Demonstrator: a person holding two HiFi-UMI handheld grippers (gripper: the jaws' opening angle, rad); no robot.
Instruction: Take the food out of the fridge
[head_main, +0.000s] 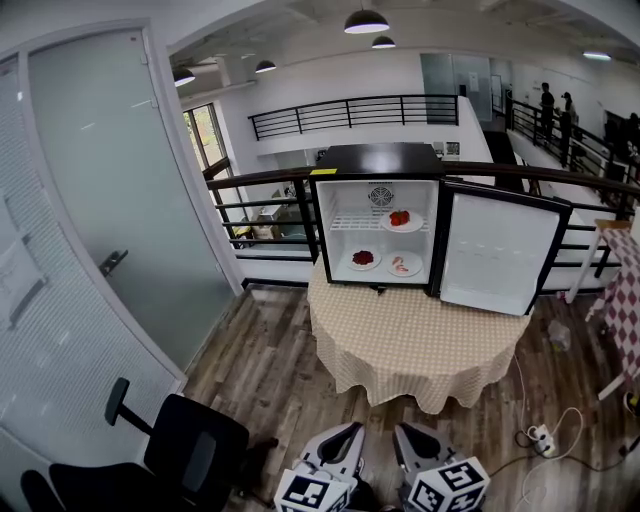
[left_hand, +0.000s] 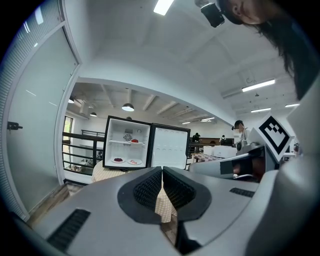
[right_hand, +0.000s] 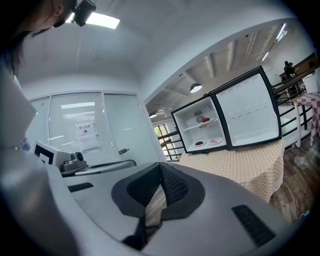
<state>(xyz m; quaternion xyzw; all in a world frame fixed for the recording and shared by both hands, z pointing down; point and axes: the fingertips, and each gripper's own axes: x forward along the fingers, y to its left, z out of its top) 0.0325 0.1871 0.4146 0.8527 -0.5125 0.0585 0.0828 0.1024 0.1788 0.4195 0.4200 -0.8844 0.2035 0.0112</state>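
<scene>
The fridge (head_main: 380, 158) stands on a round bench (head_main: 410, 345) covered with a checked cloth. Its door (head_main: 497, 250) is swung wide open to the fridge's right. All the food is inside the fridge, on three plates. The top plate (head_main: 400, 221), with red food, sits on the wire shelf (head_main: 350, 224) toward the door side. Below it, on the fridge floor, the left plate (head_main: 363, 259) carries dark red food. The right plate (head_main: 404, 265), just beside it, carries pale pink food.

Both grippers are well in front of the fridge, off the near edge of the bench and side by side. Both point toward the fridge and touch nothing. The left gripper (head_main: 352, 432) has its jaws pressed together at the tips, with nothing between them. The right gripper (head_main: 402, 432) also has its jaws pressed together and holds nothing.

A black chair (head_main: 190, 450) stands far to the fridge's front left, near the left gripper. A dark railing (head_main: 270, 180) runs behind the fridge. A power strip (head_main: 541, 437) lies on the wood floor to the front right of the fridge, past the bench.
</scene>
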